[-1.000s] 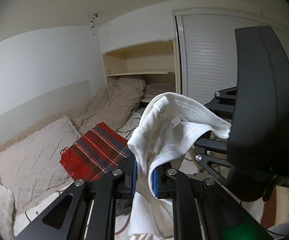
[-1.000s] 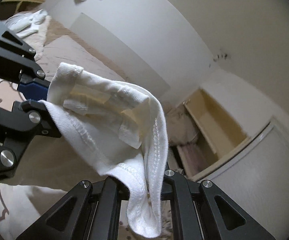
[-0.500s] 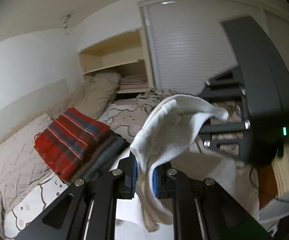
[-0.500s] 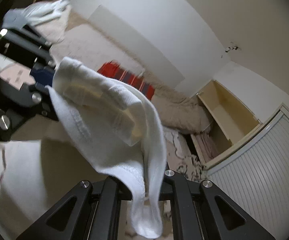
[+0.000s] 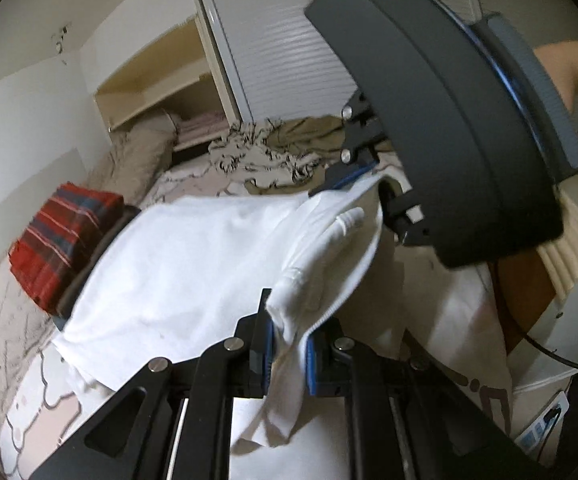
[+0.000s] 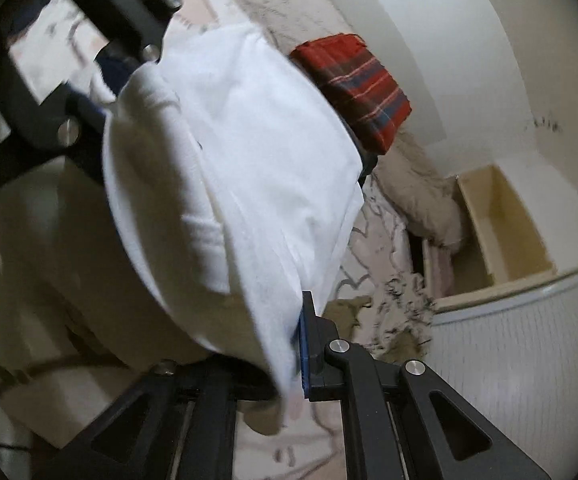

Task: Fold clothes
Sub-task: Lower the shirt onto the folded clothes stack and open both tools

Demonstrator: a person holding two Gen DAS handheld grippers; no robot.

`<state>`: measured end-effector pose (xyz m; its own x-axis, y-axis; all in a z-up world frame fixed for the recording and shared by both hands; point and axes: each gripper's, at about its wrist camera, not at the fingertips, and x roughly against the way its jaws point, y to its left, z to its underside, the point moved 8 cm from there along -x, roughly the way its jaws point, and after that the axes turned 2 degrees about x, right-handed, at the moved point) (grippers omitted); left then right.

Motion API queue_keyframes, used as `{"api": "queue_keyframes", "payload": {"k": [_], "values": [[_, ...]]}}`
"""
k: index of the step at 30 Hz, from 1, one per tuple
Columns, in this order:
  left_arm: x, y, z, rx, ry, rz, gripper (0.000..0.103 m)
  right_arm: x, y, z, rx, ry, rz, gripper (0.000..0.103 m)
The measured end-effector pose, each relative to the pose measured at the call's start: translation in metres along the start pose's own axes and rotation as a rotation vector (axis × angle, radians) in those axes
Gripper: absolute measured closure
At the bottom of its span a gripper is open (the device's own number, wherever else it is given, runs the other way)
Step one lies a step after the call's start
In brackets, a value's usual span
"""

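Note:
A white garment (image 5: pixel 193 264) is stretched in the air between my two grippers, above the bed. My left gripper (image 5: pixel 289 354) is shut on one edge of it, cloth hanging down between the blue pads. My right gripper (image 6: pixel 289 354) is shut on the other edge (image 6: pixel 249 208); its left finger is hidden by the cloth. In the left wrist view the right gripper (image 5: pixel 373 188) is at the upper right, clamped on the cloth's far end. In the right wrist view the left gripper (image 6: pixel 109 92) is at the upper left on the cloth.
A folded red plaid garment (image 5: pixel 65 236) lies on a dark folded one by the wall, also in the right wrist view (image 6: pixel 361 92). Beige quilt (image 5: pixel 137 156), rumpled printed sheet (image 5: pixel 257 156), open shelf (image 5: pixel 157 80), shuttered wardrobe door (image 5: pixel 285 52).
Both grippers have swung down toward the bed and pulled apart. The white garment has spread from a bunched bundle into a wide flat sheet between them.

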<state>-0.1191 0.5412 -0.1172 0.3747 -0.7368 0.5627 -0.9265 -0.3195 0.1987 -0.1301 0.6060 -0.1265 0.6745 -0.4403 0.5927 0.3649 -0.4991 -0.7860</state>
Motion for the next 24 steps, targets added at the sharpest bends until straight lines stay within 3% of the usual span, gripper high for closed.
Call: {"api": "queue_keyframes", "payload": {"k": [1,2,3,4,6,7,12,15,18,20,24], "values": [[-0.002,-0.001,0.002,0.007,0.003,0.003,0.090,-0.001,0.001,0.003,-0.005,0.016,-0.009,0.091],[-0.001,-0.003,0.003,0.019,0.005,0.013,0.088,-0.002,0.000,0.007,-0.021,0.032,-0.021,0.069],[-0.001,-0.005,0.005,0.045,0.015,0.040,0.080,0.000,-0.003,0.011,-0.039,0.051,-0.030,0.031],[0.000,-0.004,0.006,0.091,0.031,0.097,0.073,0.000,-0.009,0.016,-0.058,0.074,-0.048,0.019],[0.007,-0.005,0.005,0.156,0.044,0.184,0.044,0.001,-0.021,0.026,-0.096,0.119,-0.084,0.018],[0.012,-0.006,0.005,0.184,0.049,0.222,0.040,0.001,-0.028,0.033,-0.121,0.144,-0.098,0.018],[0.036,-0.015,0.013,0.289,0.115,0.431,0.038,0.010,-0.070,0.076,-0.346,0.269,-0.131,0.018],[0.054,-0.015,0.021,0.382,0.145,0.579,0.038,0.035,-0.092,0.075,-0.583,0.230,-0.177,0.018],[0.075,0.005,0.020,0.403,0.096,0.536,0.038,0.058,-0.107,0.061,-0.812,0.112,-0.276,0.018],[0.079,0.034,0.013,0.441,0.061,0.468,0.038,0.065,-0.104,0.044,-0.919,0.040,-0.341,0.018],[0.070,0.097,0.002,0.542,0.030,0.304,0.038,0.059,-0.062,0.007,-0.928,0.036,-0.377,0.019]]}}
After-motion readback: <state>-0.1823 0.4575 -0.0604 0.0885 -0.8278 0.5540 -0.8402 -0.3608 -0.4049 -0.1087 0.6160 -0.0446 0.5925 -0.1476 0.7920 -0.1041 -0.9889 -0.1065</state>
